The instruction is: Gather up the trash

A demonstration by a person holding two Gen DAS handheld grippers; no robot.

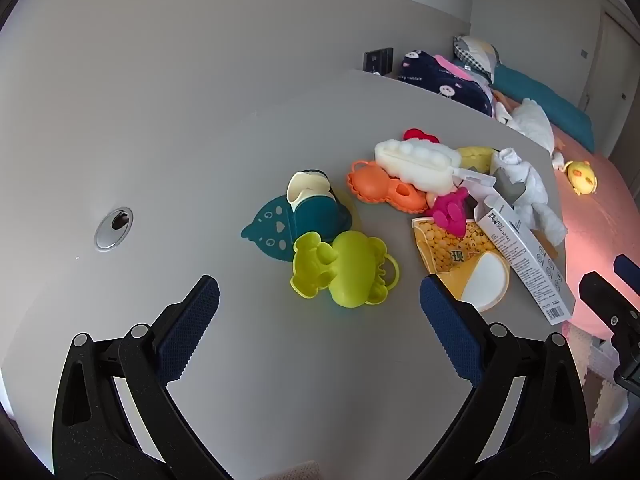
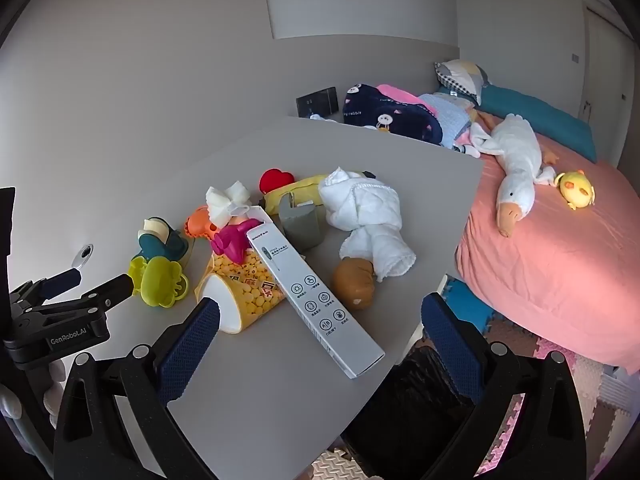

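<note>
A long white cardboard box (image 2: 316,294) lies on the grey table (image 2: 260,392), leaning over a yellow popcorn cup (image 2: 244,292) on its side. Both show in the left wrist view, the box (image 1: 524,258) and the cup (image 1: 460,256). A brown crumpled wad (image 2: 354,280) lies beside a white cloth (image 2: 370,216). My right gripper (image 2: 320,322) is open and empty, just in front of the box and cup. My left gripper (image 1: 320,300) is open and empty, near a lime green toy (image 1: 344,266). A black-lined trash bin (image 2: 408,412) stands below the table's edge.
Plastic toys crowd the table: a teal one (image 1: 304,216), orange (image 1: 380,188), pink (image 1: 450,210), white (image 1: 416,164), plus a grey box (image 2: 300,220). A bed (image 2: 560,264) with a plush goose (image 2: 516,168) lies to the right. Foam mats (image 2: 600,384) cover the floor.
</note>
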